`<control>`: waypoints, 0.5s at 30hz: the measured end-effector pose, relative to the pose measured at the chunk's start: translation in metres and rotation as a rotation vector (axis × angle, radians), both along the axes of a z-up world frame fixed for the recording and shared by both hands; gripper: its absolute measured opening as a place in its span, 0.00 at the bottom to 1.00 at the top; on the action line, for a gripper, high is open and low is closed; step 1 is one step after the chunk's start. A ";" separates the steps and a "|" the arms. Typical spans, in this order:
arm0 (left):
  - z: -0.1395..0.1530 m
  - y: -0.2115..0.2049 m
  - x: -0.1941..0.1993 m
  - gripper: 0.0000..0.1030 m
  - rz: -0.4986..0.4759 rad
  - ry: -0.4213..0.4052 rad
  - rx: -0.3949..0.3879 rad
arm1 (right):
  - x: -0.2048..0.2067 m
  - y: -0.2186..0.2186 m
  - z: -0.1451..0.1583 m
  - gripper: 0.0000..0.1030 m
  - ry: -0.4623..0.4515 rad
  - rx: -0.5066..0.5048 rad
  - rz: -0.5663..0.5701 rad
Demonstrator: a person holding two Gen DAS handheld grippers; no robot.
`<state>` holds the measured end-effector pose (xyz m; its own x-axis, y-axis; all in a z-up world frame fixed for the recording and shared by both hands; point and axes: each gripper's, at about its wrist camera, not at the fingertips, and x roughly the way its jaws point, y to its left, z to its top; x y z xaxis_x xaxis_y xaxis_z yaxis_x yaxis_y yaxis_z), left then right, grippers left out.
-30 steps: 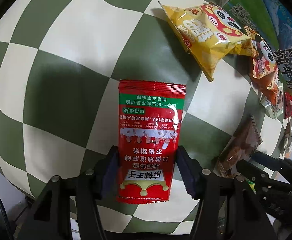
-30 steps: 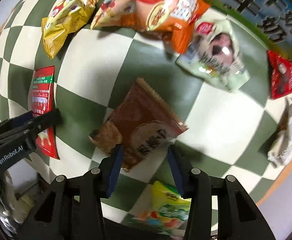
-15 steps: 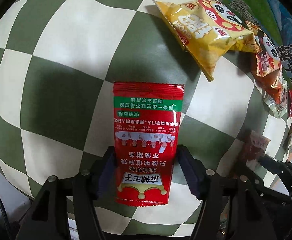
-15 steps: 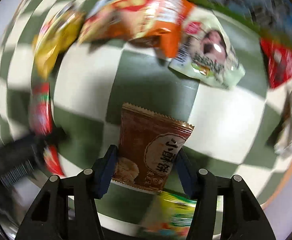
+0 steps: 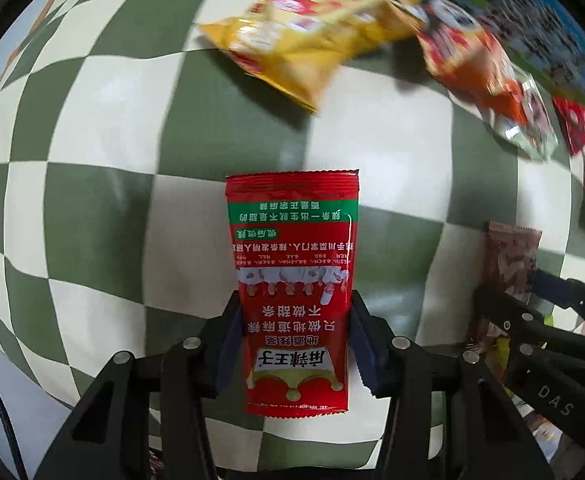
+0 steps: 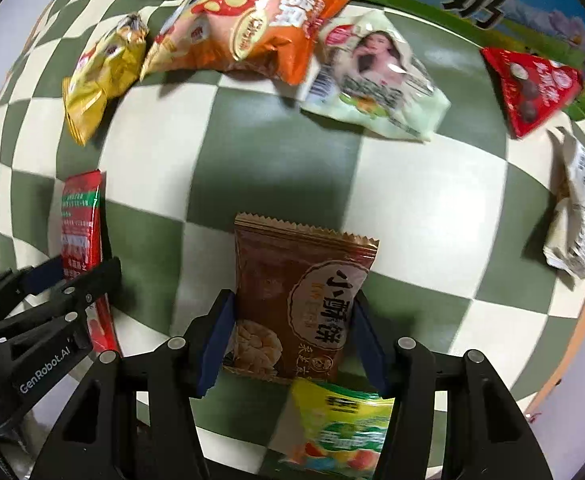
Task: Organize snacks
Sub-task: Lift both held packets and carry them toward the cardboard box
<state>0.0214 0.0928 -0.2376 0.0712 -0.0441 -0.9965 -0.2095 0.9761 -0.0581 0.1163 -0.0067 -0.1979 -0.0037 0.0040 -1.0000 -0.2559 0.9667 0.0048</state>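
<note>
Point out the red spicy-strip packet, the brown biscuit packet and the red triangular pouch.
red spicy-strip packet point(image 5: 292, 280), left wrist view, middle of its printed face.
brown biscuit packet point(image 6: 292, 296), right wrist view, centre of its front.
red triangular pouch point(image 6: 532, 84), right wrist view, middle of the pouch.

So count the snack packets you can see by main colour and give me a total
Red: 2, the sachet and the triangle pack
Yellow: 1
Orange: 1
Pale green: 1
Brown: 1
White: 1
Yellow-green: 1
Total: 8
</note>
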 end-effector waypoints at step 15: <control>-0.001 -0.018 0.014 0.43 -0.023 -0.008 0.047 | -0.030 -0.035 -0.006 0.58 -0.039 0.013 -0.069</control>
<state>0.0350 0.0749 -0.2381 0.0788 0.0008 -0.9969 -0.1868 0.9823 -0.0140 0.0863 -0.0421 -0.2041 0.0360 0.0157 -0.9992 -0.1893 0.9819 0.0086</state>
